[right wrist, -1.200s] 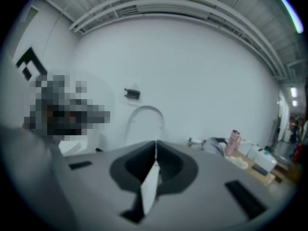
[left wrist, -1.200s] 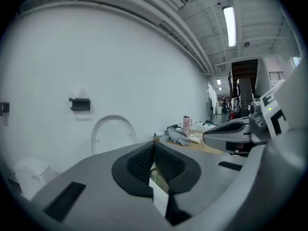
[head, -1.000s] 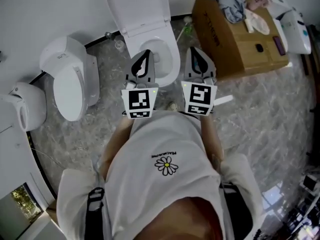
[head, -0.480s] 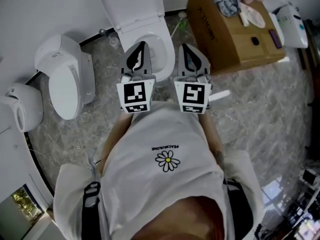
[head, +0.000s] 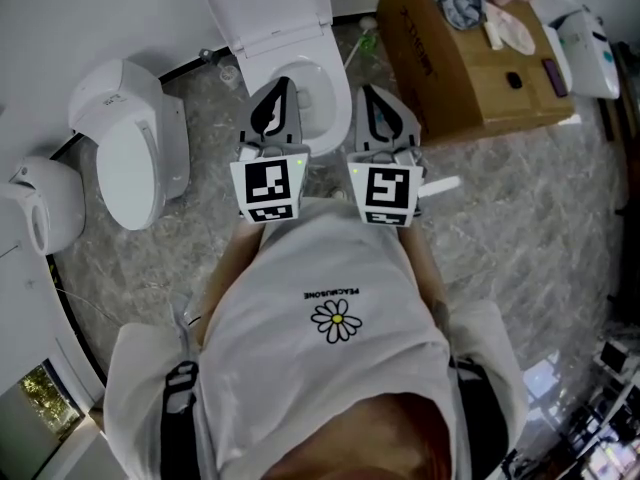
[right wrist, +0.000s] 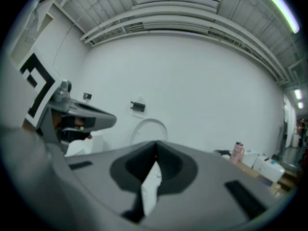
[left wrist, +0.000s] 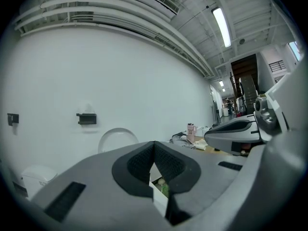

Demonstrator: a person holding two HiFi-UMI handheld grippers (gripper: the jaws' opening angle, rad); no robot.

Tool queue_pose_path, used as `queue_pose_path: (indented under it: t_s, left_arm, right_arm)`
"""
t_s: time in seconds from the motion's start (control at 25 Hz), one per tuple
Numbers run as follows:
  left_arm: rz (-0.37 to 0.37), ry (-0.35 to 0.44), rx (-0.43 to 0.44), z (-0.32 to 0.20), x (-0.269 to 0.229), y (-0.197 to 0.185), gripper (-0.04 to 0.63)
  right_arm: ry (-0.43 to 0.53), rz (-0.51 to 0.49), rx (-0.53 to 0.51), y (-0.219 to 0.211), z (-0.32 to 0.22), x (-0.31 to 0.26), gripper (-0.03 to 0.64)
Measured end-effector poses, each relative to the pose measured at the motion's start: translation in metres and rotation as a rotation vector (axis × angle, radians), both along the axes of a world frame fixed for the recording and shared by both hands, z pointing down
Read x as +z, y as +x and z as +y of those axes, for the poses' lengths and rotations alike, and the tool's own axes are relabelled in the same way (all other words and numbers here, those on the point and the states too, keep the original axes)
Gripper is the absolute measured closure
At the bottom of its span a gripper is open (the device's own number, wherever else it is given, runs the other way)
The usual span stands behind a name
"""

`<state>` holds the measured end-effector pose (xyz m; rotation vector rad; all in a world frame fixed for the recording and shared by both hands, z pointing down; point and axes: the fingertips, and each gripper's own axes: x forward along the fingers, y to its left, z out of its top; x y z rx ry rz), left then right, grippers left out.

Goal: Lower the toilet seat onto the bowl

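Observation:
A white toilet stands against the wall, its seat and lid (head: 268, 8) raised upright above the open bowl (head: 318, 88). My left gripper (head: 282, 88) and right gripper (head: 368, 94) are held side by side over the bowl's near rim, both pointing at the wall. Both are shut with nothing between the jaws. In the left gripper view the rounded raised lid (left wrist: 117, 137) shows just beyond my shut left gripper (left wrist: 154, 144). It also appears as the raised lid (right wrist: 149, 128) beyond my right gripper (right wrist: 155, 156) in the right gripper view.
A second white toilet (head: 135, 148) with its lid down lies to the left, and another white fixture (head: 40, 213) beyond it. A cardboard box (head: 470, 63) topped with cloths stands right of the bowl. A dark bracket (left wrist: 86, 118) is on the wall. The floor is marbled tile.
The head view has shifted slightly, and both grippers sit a little higher and further left in it. They stay shut and side by side; the seat is still upright.

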<state>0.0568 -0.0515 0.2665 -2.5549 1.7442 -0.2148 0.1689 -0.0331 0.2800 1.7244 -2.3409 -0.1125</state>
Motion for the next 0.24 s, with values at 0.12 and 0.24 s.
queue_pose_path:
  t_s: [0.12,0.24]
  left_arm:
    - [-0.008,0.006,0.000,0.0005,-0.0002,-0.0029,0.575]
    - [-0.012,0.017,-0.005,0.0028,-0.0011,-0.0061,0.577]
  right_arm:
    - [0.006,-0.006,-0.008,-0.0043,0.0003,-0.0003,0.586]
    - [0.003,-0.001,-0.013,-0.0073,0.0017,0.0035,0.586]
